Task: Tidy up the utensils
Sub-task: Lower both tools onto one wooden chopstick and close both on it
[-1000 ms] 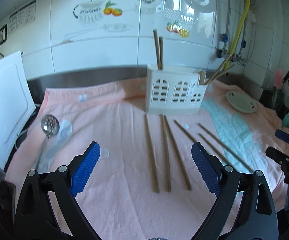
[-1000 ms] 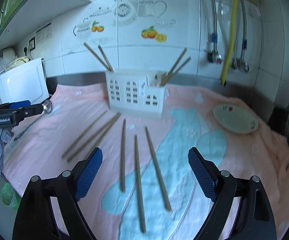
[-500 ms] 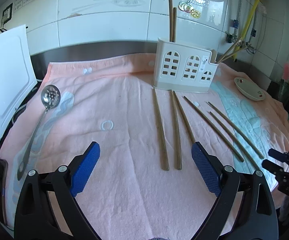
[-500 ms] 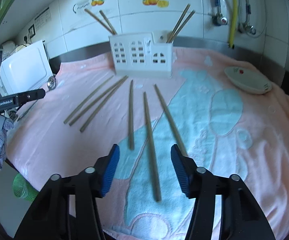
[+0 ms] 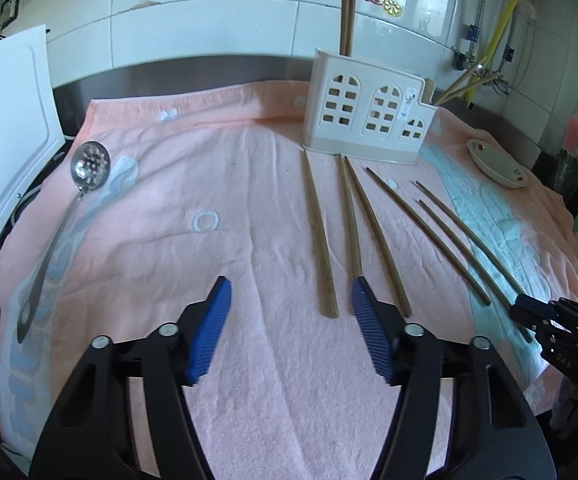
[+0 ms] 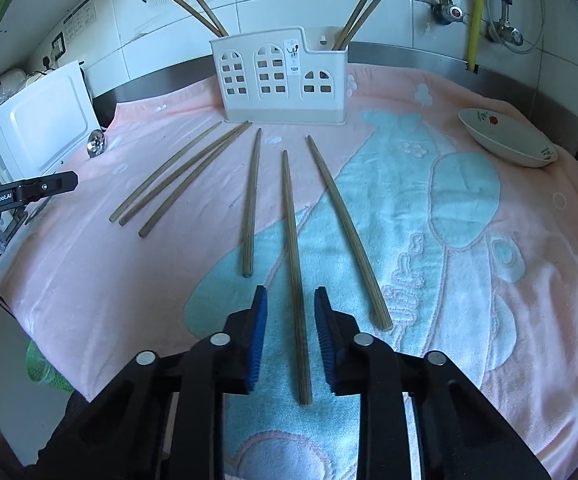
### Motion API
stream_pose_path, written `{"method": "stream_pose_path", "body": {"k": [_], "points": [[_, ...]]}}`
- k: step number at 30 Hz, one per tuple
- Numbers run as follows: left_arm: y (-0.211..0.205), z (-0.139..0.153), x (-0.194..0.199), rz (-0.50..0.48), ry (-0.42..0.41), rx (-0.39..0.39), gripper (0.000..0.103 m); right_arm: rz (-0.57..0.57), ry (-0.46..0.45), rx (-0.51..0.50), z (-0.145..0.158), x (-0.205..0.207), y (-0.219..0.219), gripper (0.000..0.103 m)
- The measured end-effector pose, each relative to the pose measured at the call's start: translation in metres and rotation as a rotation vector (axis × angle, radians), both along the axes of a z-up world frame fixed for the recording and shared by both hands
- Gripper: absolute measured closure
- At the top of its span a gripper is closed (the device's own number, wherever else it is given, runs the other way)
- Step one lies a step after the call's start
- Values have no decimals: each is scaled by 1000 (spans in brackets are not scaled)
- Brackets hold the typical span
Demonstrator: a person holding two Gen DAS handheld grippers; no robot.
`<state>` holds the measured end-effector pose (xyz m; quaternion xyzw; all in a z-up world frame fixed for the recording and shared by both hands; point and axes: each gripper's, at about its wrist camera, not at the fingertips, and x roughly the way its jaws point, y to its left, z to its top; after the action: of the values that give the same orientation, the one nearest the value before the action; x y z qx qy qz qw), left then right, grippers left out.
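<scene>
Several wooden chopsticks lie on a pink towel (image 5: 169,240) in front of a white utensil holder (image 5: 369,116), which also shows in the right wrist view (image 6: 285,76) with chopsticks standing in both ends. My left gripper (image 5: 291,312) is open and empty, just short of the near ends of the left chopsticks (image 5: 321,240). My right gripper (image 6: 291,320) is partly closed, its blue pads (image 6: 259,332) on either side of the middle chopstick (image 6: 295,248), not touching it.
A slotted metal ladle (image 5: 69,208) lies at the towel's left edge beside a white appliance (image 5: 5,128). A small flowered dish (image 6: 505,140) sits at the back right. Tiled wall and pipes (image 6: 475,12) stand behind.
Both grippers have moved down and forward toward the towel. The right jaws have narrowed around the middle chopstick. The left jaws have narrowed somewhat.
</scene>
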<state>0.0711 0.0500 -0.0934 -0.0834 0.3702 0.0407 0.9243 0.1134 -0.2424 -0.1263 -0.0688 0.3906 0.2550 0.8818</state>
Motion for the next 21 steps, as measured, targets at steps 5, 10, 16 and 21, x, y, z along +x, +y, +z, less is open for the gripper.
{"method": "stream_pose_path", "body": {"k": [5,10,16,21], "points": [[-9,-6,6,-44,21,-5,66,10,2,-25,-5,1,4,89],[-17,-10,19,-88,37,-16,78,12,6,-29,-7,3,5,89],[-24,-21,46,-106,78,-8,83,8,5,-30,-8,4,4,92],[-23,-34,64,-93,117,-26,84,10,0,-37,-8,4,4,92]]}}
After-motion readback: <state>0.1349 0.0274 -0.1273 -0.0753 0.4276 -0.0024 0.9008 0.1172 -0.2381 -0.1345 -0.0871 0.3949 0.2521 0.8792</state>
